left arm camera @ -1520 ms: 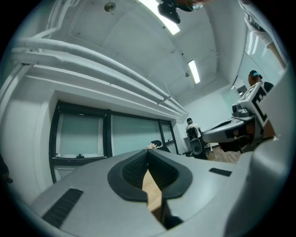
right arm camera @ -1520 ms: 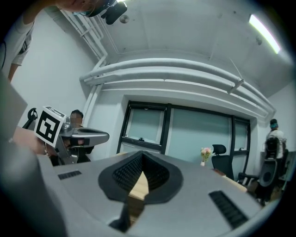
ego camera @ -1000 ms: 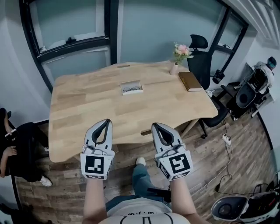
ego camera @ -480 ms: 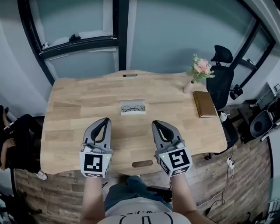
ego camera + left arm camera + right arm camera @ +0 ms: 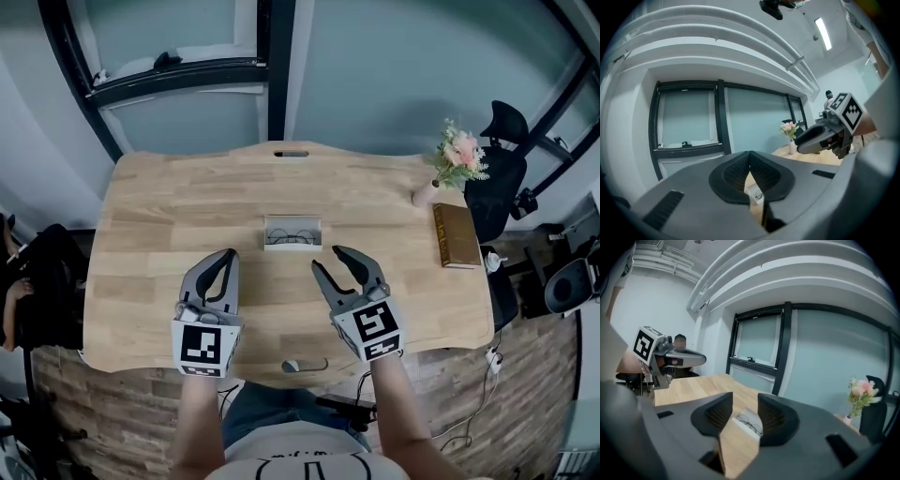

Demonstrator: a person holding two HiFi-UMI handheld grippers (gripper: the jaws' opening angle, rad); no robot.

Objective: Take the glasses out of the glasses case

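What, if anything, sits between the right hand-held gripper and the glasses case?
Nothing visible. Only bare table lies between the right hand-held gripper and the open glasses case, glasses inside. Its jaws are opening, empty. Book and vase stand off to the side.

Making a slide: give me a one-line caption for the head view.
Left hand-held gripper shut, right hand-held gripper opening empty, both over the table near the case with glasses.
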